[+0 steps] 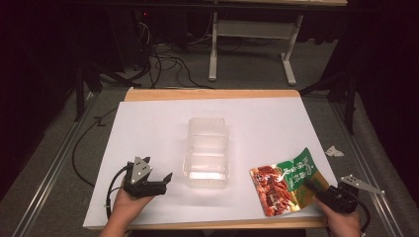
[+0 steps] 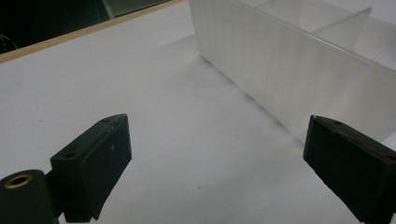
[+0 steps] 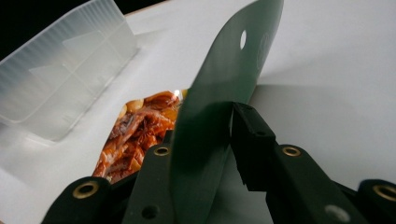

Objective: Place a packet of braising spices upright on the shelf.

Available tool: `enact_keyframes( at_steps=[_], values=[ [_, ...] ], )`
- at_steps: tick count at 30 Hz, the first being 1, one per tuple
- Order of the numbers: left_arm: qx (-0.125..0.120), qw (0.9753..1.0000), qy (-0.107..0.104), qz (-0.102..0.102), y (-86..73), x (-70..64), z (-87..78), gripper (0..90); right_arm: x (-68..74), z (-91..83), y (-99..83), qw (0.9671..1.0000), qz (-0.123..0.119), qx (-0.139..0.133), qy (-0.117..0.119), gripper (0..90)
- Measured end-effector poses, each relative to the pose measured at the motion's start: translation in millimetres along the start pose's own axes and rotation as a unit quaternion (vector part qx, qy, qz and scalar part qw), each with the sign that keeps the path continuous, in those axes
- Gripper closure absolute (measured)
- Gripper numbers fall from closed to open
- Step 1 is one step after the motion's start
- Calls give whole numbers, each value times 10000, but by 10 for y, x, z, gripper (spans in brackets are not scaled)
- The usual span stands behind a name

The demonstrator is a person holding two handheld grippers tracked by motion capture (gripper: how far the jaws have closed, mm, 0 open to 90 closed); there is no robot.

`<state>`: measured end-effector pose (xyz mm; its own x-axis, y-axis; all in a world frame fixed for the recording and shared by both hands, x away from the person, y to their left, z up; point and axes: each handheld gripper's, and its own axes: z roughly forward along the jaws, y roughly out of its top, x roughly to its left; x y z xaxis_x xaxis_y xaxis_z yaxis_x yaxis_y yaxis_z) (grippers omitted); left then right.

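A snack packet (image 1: 282, 181), green at one end and red-orange at the other, lies at the front right of the white table (image 1: 148, 128). My right gripper (image 1: 311, 186) is shut on its green end. In the right gripper view that green flap (image 3: 224, 79) stands up between the jaws of this gripper (image 3: 217, 135), and the printed food part (image 3: 135, 130) rests on the table. A clear plastic divided container (image 1: 206, 153) sits in the middle. My left gripper (image 1: 167, 179) rests open just left of its front corner. The jaws of that gripper (image 2: 215, 163) are wide apart with nothing between them, and the container wall (image 2: 289, 70) is ahead to the right.
A crumpled white scrap (image 1: 334, 151) lies on the floor beyond the table's right edge. Cables (image 1: 168, 64) and a white desk frame (image 1: 213, 49) stand behind the table. The table's wooden front edge (image 1: 222, 224) is close to both hands.
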<state>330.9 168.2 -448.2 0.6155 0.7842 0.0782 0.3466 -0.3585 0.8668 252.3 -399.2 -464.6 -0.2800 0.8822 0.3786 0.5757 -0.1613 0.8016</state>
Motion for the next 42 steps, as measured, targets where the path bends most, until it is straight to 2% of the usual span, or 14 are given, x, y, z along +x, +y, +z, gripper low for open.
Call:
enact_keyframes(
  at_steps=[5, 6, 11, 13, 17, 18, 23, 26, 31, 36, 42],
  values=[
    [-3, 10000, -37, 2, 16, 0, 39, 82, -22, 6, -31, 9999, 69, 119, 43, 730],
    [-13, 10000, -52, -6, 23, 1, 46, 82, -16, -4, -34, 9999, 41, 108, 41, 758],
    [-25, 10000, -48, 13, 26, 0, 41, 84, 20, -58, -8, 10000, -32, -66, 16, 847],
    [-18, 10000, -27, 15, 22, 1, 36, 84, 65, -72, 20, 9997, -163, -188, 29, 893],
    [-14, 10000, -2, 32, 17, -3, 8, 84, 127, -67, 50, 9991, -312, -287, 29, 900],
    [-33, 10000, 15, 31, 11, -7, -17, 84, 164, -72, 78, 9984, -391, -409, 61, 900],
    [-96, 9999, 47, 21, -3, -21, -83, 84, 230, -82, 144, 9966, -526, -615, 137, 900],
    [-187, 9998, 63, -40, -13, -47, -166, 84, 303, -75, 235, 9942, -655, -812, 255, 900],
    [-293, 9994, 73, -163, -28, -65, -253, 84, 385, -46, 326, 9915, -823, -946, 347, 900],
    [-285, 9994, 102, -145, -75, -93, -338, 84, 586, -19, 510, 9840, -1208, -1219, 474, 900],
    [-284, 9993, 125, -186, -108, -82, -385, 84, 766, 24, 663, 9766, -1633, -1303, 511, 900]
  ],
)
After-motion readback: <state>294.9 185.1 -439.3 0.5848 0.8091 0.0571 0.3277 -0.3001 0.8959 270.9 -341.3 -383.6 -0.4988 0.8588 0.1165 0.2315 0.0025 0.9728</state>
